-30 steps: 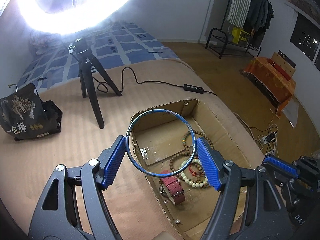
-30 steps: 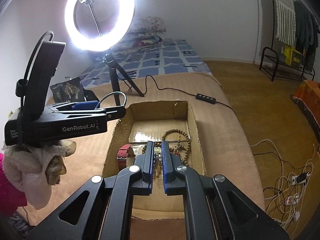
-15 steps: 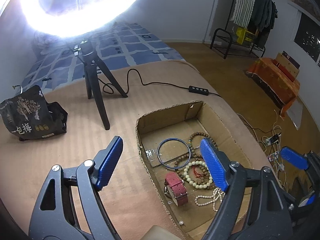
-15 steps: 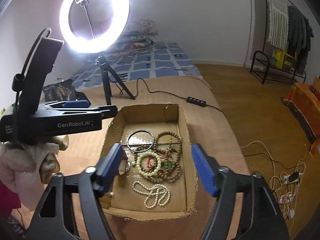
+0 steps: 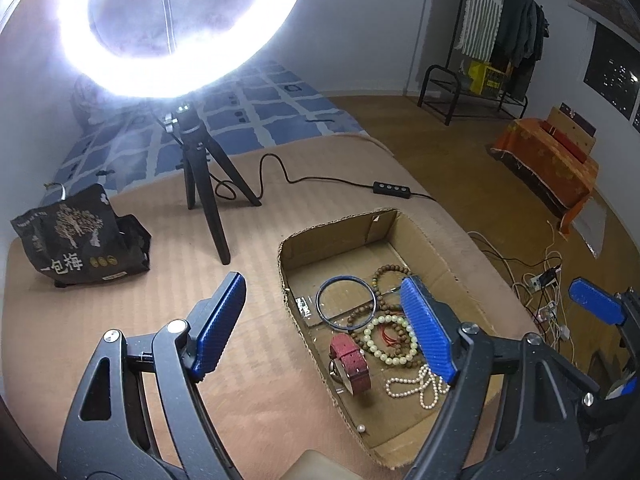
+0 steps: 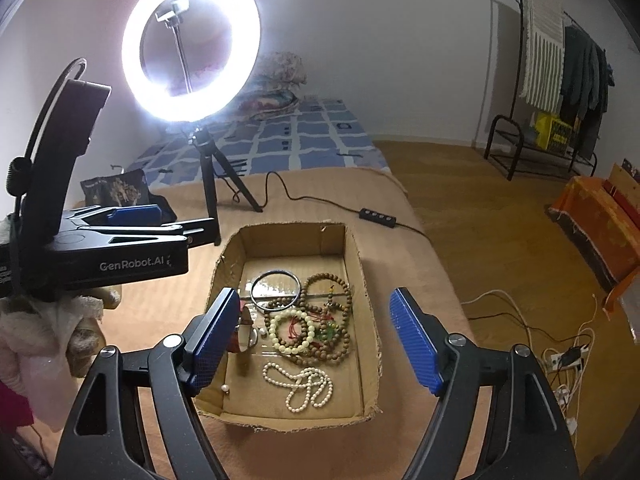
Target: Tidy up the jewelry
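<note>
An open cardboard box [image 5: 288, 248] [image 6: 360, 264] sits on the tan bed cover. In it lie a blue bangle [image 5: 346, 277] [image 6: 276, 272], brown wooden bead strands [image 5: 390, 268] [image 6: 326, 278], a pale bead bracelet [image 5: 376, 350] [image 6: 280, 342], a red-strapped watch [image 5: 352, 364], a pearl necklace [image 5: 404, 382] [image 6: 304, 384] and a loose pearl [image 5: 361, 428]. My left gripper [image 5: 322, 280] hangs open above the box's left wall with nothing between its pads. My right gripper [image 6: 316, 294] is open over the box, also holding nothing.
A lit ring light on a black tripod [image 5: 200, 196] stands behind the box, and its cable with a control block [image 5: 392, 189] runs to the right. A black printed bag [image 5: 76, 240] lies at the left. Off the bed's right edge are floor cables [image 6: 560, 356].
The blue bangle left my left gripper and now lies in the box. My right gripper went from shut to wide open, and the pearl necklace now shows in the box. Both grippers rose slightly.
</note>
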A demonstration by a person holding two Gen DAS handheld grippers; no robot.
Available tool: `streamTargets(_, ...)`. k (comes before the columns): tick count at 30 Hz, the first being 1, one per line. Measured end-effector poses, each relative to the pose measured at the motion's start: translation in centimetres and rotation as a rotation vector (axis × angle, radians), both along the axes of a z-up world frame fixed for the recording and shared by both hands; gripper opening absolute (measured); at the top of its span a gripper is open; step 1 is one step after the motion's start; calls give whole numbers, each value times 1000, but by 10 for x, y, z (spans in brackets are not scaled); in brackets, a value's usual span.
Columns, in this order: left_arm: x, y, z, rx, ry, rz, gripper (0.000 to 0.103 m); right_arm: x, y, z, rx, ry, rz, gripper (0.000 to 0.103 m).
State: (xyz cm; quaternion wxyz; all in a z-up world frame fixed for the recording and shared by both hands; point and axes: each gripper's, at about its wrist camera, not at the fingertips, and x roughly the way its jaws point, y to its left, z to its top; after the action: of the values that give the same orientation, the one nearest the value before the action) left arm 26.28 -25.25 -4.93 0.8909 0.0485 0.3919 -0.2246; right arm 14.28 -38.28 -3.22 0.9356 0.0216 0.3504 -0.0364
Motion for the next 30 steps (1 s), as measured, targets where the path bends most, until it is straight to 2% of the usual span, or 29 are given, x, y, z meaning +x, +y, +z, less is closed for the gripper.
streamTargets(9,-37,22,33,-6,-61,-6,82,-29,16,27,-41,-53,-6,77)
streamTargets(21,-96,79,66,-15,-120,23,82,-64,37,60,-57,-111,-20,77)
streamTargets(23,-108,87,70,-20,-131,23,82,-69,42,64,-57,-129,-26,81)
streamTargets(30,-143,114,68,-16,-165,45,83,-85,51,58,-51,-135,-39,82)
